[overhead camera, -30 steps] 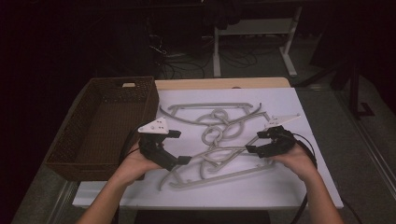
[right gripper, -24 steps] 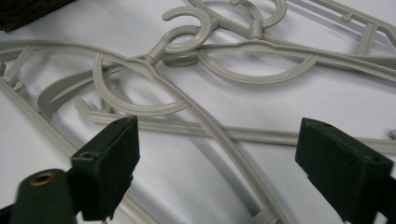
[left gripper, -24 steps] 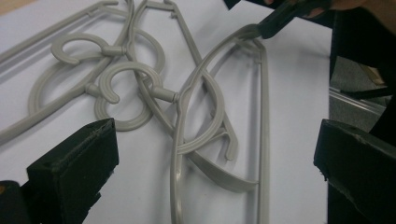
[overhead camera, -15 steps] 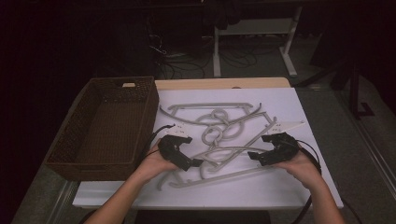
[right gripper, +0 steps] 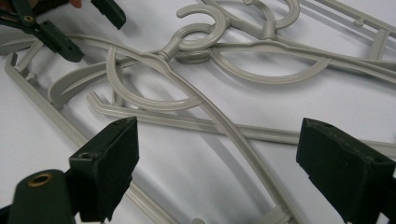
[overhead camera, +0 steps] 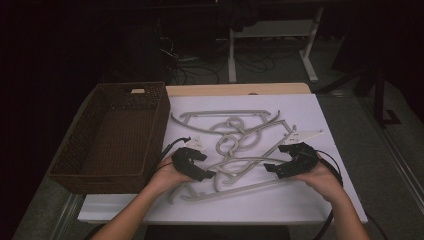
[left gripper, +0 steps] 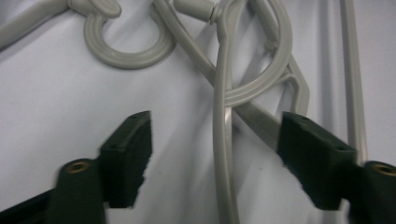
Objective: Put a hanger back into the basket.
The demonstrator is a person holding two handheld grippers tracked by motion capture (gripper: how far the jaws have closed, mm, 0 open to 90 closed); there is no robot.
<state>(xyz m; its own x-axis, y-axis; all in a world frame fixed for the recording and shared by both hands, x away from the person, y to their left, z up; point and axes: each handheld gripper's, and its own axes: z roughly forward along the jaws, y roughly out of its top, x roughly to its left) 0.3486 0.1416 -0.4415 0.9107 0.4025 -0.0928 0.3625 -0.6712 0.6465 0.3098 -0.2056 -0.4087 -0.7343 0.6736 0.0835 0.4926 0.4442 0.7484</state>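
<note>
Both tools spread wide over tangled grey hangers (overhead camera: pixel 235 150); no writing is readable.
Left tool (overhead camera: pixel 209 174) and right tool (overhead camera: pixel 270 168) hold nothing; wicker basket (overhead camera: pixel 80 165) sits along the tabletop's (overhead camera: pixel 320 115) left edge.

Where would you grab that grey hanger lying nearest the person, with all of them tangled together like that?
Probably on its thin curved arm, which already runs between the open jaws of the left gripper. Coming straight down from above suits it: the nearest hanger lies flat on the white table, and that stretch is slim and bare. Its hook end is interlocked with other hangers, so avoid that.
</note>
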